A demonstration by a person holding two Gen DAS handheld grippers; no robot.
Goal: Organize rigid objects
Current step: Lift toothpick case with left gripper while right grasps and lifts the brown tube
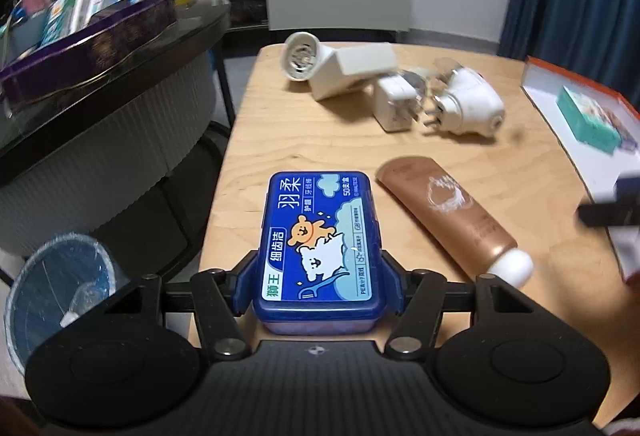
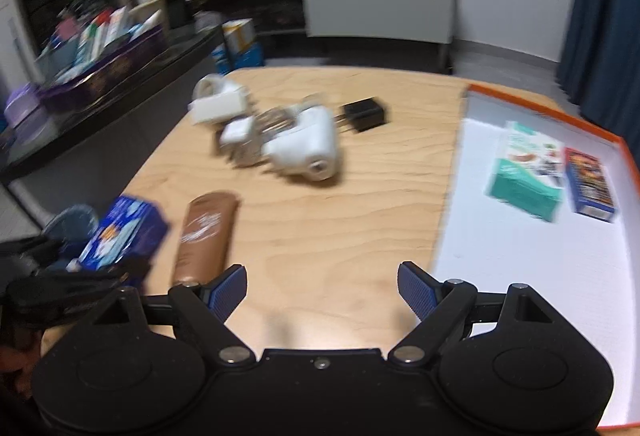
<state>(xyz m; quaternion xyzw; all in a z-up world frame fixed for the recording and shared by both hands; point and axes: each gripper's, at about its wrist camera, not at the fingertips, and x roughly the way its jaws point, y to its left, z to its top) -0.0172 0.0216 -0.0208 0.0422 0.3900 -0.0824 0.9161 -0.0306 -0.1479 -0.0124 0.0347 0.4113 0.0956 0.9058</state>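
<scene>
My left gripper (image 1: 319, 284) is shut on a blue plastic floss box (image 1: 320, 248) with a cartoon bear label, its pads pressing both long sides at the wooden table's near left corner. The box (image 2: 128, 232) also shows, blurred, at the left of the right wrist view. Beside it lies a brown tube (image 1: 444, 211) with a white cap. My right gripper (image 2: 322, 288) hangs open over bare wood, nothing between its fingers. A white tray with an orange rim (image 2: 520, 276) on the right holds a teal box (image 2: 524, 171) and a dark printed box (image 2: 588, 179).
Several white chargers and plugs (image 1: 400, 95) are piled mid-table, with a black adapter (image 2: 364, 113) behind them. A bin with a blue liner (image 1: 60, 284) stands on the floor at the left. A dark side table bears a purple tin (image 1: 92, 47) of boxes.
</scene>
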